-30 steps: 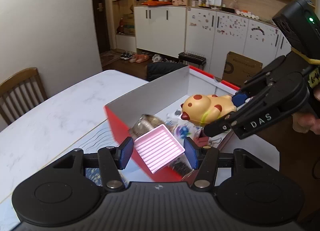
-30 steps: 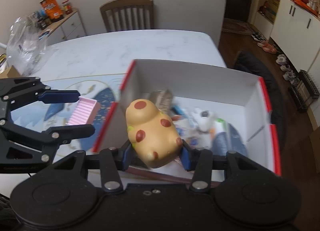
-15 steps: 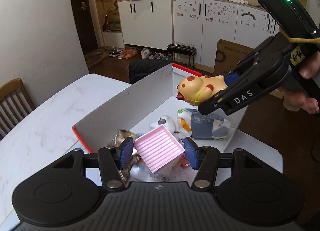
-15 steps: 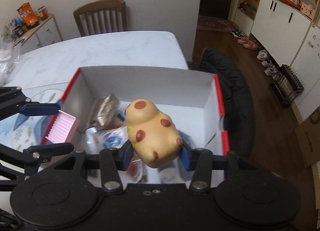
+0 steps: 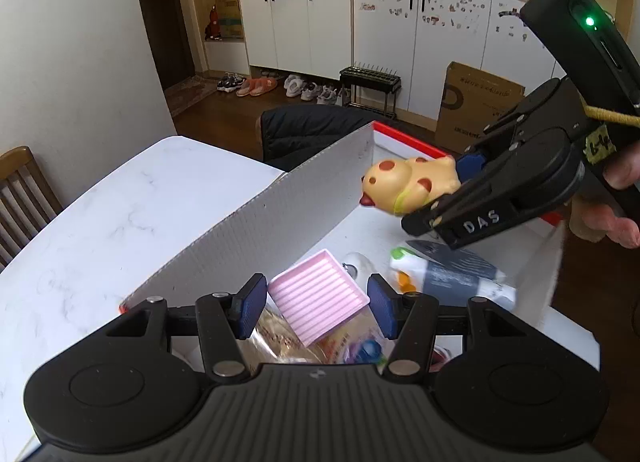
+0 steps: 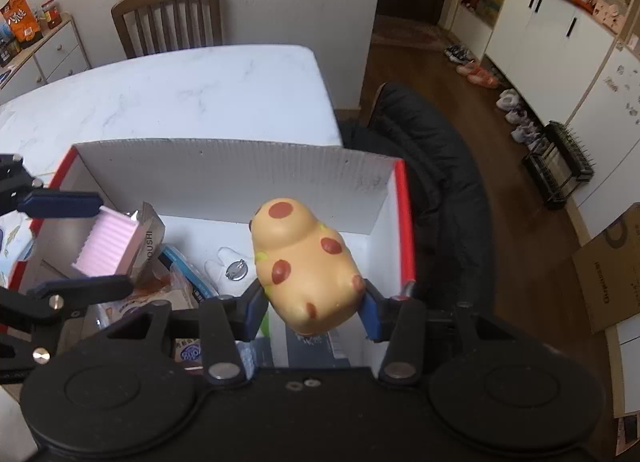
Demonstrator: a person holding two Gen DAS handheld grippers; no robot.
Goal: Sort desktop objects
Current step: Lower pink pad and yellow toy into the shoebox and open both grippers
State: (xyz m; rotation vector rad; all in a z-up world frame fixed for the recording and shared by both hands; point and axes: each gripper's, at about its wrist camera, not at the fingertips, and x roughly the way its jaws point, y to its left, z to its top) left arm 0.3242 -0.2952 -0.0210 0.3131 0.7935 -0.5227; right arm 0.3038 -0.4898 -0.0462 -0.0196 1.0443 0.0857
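Observation:
My left gripper [image 5: 316, 308] is shut on a pink ridged tray [image 5: 318, 296] and holds it above the near part of a red box with white inner walls [image 5: 280, 214]. It also shows in the right wrist view [image 6: 76, 246] with the tray [image 6: 106, 246]. My right gripper [image 6: 312, 308] is shut on a yellow toy with red spots [image 6: 306, 270] and holds it over the box's far right part [image 6: 240, 178]. The toy shows in the left wrist view [image 5: 412, 184].
The box holds snack packets [image 6: 148, 238], a white badge toy [image 6: 230, 268] and a dark-labelled pack [image 5: 456, 274]. The box sits on a white marble table [image 6: 180, 90]. A wooden chair [image 6: 168, 18] stands behind; a black jacket [image 6: 424, 166] hangs beyond the table edge.
Both grippers have moved forward over the box with their objects held. The box now lies under both; the toy sits nearer its far right corner.

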